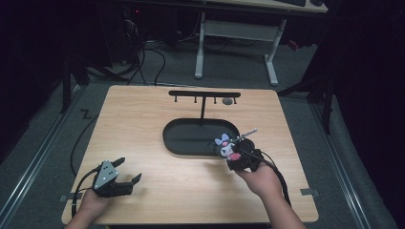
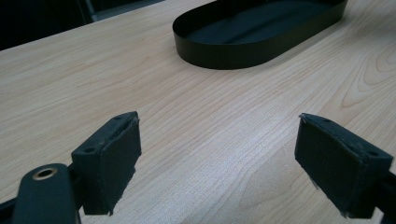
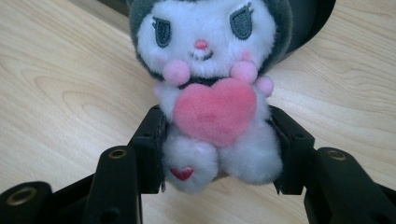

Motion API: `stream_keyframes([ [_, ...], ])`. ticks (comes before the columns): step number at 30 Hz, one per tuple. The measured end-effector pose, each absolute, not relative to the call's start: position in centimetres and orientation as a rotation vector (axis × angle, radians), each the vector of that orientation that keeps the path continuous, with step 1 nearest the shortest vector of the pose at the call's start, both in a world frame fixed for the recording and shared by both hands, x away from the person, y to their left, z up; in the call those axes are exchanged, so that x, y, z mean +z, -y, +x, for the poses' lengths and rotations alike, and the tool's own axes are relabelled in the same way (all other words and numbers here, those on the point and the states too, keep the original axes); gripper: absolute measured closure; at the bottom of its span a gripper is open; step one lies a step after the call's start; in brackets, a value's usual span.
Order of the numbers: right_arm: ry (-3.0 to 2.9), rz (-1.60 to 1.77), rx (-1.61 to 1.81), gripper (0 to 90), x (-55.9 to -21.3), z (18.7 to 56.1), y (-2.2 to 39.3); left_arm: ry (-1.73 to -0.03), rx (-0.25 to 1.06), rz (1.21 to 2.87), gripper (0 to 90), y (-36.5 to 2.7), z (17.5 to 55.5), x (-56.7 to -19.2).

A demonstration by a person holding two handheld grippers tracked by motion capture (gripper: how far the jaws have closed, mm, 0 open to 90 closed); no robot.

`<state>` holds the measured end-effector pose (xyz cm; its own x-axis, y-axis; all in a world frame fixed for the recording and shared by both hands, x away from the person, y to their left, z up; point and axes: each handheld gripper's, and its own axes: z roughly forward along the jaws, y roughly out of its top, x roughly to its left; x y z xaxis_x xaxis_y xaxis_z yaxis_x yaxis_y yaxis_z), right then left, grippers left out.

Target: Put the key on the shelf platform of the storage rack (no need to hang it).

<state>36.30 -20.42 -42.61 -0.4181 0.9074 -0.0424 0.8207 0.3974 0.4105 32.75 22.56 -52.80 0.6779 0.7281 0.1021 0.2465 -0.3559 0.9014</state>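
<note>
Right now, from the high view, my right gripper (image 1: 237, 151) is clamped on the plush toy (image 1: 225, 146) just off the near right end of the black oval tray (image 1: 191, 140), with a metal keyring sticking up from the toy toward the hook stand (image 1: 204, 95) behind the tray. My left gripper (image 1: 125, 171) rests near the table's (image 1: 143, 119) front left corner, well apart from all that.

Through the left gripper view, my jaws stand wide with only bare wood between them and the tray ahead.

Through the right gripper view, my pads squeeze the toy's lower body from both sides, its pink heart (image 3: 215, 109) facing me.

I judge I'm mid-carry; next I'd need to lift and line the ring up with a hook, keeping the grip firm.
</note>
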Motion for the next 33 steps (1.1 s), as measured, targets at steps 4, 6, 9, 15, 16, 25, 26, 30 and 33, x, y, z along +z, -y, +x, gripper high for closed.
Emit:
stream_keyframes([
  [4, -2.388, 1.525, 0.466, 48.3, -42.8, 36.9, 20.2, -0.761, 0.621, 1.915, 15.5, -22.6, 32.7, -52.8],
  [6, -2.387, 1.523, 0.467, 48.3, -42.9, 37.4, 20.1, -0.761, 0.621, 1.913, 15.4, -22.6, 32.7, -52.8],
  [9, -2.376, 1.536, 0.462, 48.3, -42.9, 37.9, 19.9, -0.76, 0.62, 1.912, 15.5, -22.6, 32.7, -52.8],
  [15, -2.368, 1.532, 0.474, 48.4, -42.8, 38.9, 19.4, -0.759, 0.618, 1.911, 15.5, -22.6, 32.7, -52.8],
  [16, -2.366, 1.542, 0.476, 48.4, -42.8, 39.0, 19.2, -0.76, 0.619, 1.911, 15.4, -22.6, 32.7, -52.8],
  [25, -2.358, 1.553, 0.483, 48.4, -43.2, 40.5, 18.4, -0.76, 0.619, 1.906, 15.5, -22.6, 32.7, -52.8],
  [26, -2.359, 1.556, 0.482, 48.4, -43.2, 40.6, 18.3, -0.76, 0.619, 1.907, 15.5, -22.6, 32.7, -52.8],
  [30, -2.351, 1.566, 0.477, 48.4, -43.4, 41.4, 18.2, -0.759, 0.619, 1.907, 15.4, -22.6, 32.7, -52.8],
  [33, -2.342, 1.578, 0.474, 48.4, -43.6, 41.9, 18.3, -0.759, 0.618, 1.907, 15.5, -22.6, 32.7, -52.8],
])
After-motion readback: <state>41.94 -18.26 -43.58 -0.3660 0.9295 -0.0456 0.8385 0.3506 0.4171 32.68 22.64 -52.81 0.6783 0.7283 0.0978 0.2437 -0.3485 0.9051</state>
